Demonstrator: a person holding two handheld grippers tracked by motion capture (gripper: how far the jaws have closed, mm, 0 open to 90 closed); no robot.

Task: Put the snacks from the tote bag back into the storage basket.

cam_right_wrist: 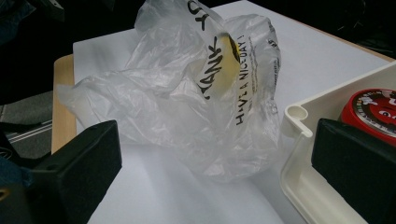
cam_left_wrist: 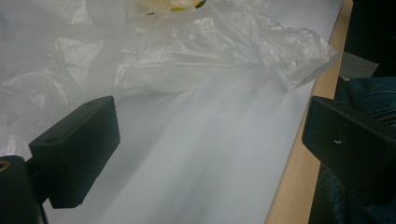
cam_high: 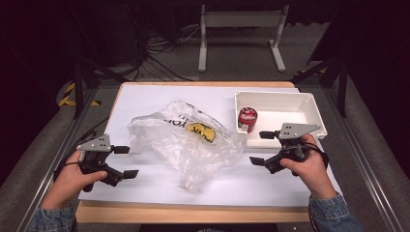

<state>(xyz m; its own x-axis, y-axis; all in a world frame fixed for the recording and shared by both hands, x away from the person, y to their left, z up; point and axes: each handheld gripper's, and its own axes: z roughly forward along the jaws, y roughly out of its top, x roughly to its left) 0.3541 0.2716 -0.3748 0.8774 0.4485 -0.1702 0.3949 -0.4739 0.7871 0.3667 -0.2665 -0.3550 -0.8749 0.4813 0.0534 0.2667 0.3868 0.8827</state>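
Crumpled plastic bag point(cam_high: 186, 140) sits mid-tabletop point(cam_high: 145, 99), and we've got our left gripper point(cam_high: 124, 162) and right gripper point(cam_high: 261, 147) flanking that bag, fingers apart and empty, with the white tray point(cam_high: 309, 108) holding a red can point(cam_high: 247, 119) just beside the bag.

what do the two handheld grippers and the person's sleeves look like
Both the left gripper and the right gripper are black, with two blocky rectangular jaws and a grey three-cornered plate dotted with small holes on top. A thin black cable trails from each. The person wears blue denim sleeves.
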